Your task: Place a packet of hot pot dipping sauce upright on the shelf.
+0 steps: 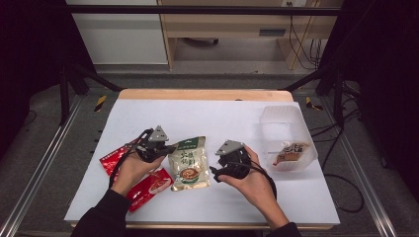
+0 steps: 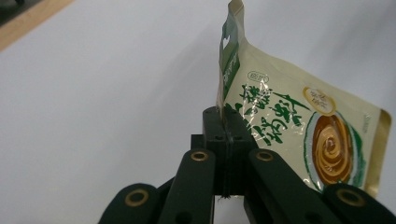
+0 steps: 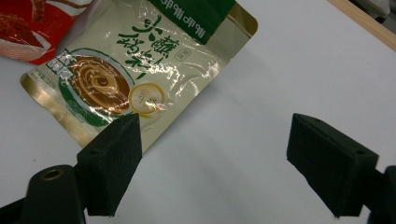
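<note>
High view: left gripper [image 1: 165, 148] pinches the cream pouch's [image 1: 188, 163] edge mid-table, pouch tilted up. Right gripper [image 1: 216, 173] spread wide just beside it, empty. One packet [image 1: 291, 153] already sits in the clear tub [image 1: 286, 118]; two red packets [image 1: 150, 185] apparently left, likely binning.

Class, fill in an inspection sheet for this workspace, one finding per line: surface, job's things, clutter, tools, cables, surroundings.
Surface: white table sheet with a wooden far edge.
Job's things: cream noodle pouch at centre; clear plastic tub at right, a brown packet inside.
Clutter: two red packets at front left.
Tools: left tool shut on the pouch's edge; right tool open beside the pouch.
Cables: black cable trails from each tool.
Surroundings: metal frame rails, wooden furniture behind.
</note>
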The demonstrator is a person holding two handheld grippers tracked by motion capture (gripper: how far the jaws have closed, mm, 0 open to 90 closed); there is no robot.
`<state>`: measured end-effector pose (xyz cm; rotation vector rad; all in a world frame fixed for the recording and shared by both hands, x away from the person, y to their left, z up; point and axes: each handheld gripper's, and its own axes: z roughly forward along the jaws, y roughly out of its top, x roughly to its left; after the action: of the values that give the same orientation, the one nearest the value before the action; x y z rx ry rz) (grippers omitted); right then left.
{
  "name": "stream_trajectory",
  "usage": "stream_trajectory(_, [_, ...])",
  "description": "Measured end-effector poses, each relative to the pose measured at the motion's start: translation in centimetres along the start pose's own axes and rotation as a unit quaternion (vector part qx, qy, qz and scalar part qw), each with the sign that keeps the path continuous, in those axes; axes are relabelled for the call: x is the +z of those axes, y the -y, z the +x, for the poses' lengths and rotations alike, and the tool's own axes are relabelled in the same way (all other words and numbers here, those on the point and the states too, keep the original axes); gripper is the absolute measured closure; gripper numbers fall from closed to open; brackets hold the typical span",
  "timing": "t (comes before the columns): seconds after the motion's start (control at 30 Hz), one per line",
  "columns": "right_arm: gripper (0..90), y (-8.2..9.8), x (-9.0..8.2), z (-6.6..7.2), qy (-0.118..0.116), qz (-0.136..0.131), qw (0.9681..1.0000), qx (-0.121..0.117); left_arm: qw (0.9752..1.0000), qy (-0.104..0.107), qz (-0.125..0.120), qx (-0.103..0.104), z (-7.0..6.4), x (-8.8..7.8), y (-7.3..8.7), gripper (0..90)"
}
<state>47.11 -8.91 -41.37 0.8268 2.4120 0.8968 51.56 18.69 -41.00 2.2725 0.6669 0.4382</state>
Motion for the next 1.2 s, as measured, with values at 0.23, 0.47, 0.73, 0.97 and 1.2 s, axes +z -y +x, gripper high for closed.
stream_trajectory(0.23, [27.4, -1.7, -0.2, -0.9, -0.014, 0.015, 0.9996, -0.021, 0.9995, 0.006, -0.026, 0.016, -1.0, -1.7, -1.1, 90.0])
stream_trajectory(0.47, [34.7, -3.6, -1.0, -1.3, -0.026, 0.017, 0.9983, -0.049, 0.9981, 0.015, -0.051, 0.031, -2.1, -3.5, -1.8, 90.0])
stream_trajectory(0.73, [37.5, -5.3, -2.0, -1.7, -0.035, 0.034, 0.9954, -0.082, 0.9965, 0.025, -0.062, 0.051, -3.2, -4.7, -2.4, 90.0])
stream_trajectory(0.97, [38.3, -6.1, -1.5, -2.2, -0.046, 0.046, 0.9930, -0.098, 0.9956, 0.032, -0.063, 0.062, -3.6, -5.2, -2.7, 90.0])
stream_trajectory(1.2, [43.8, -7.0, -1.0, -2.2, -0.081, 0.054, 0.9880, -0.120, 0.9944, 0.038, -0.067, 0.072, -4.1, -5.7, -3.2, 90.0])
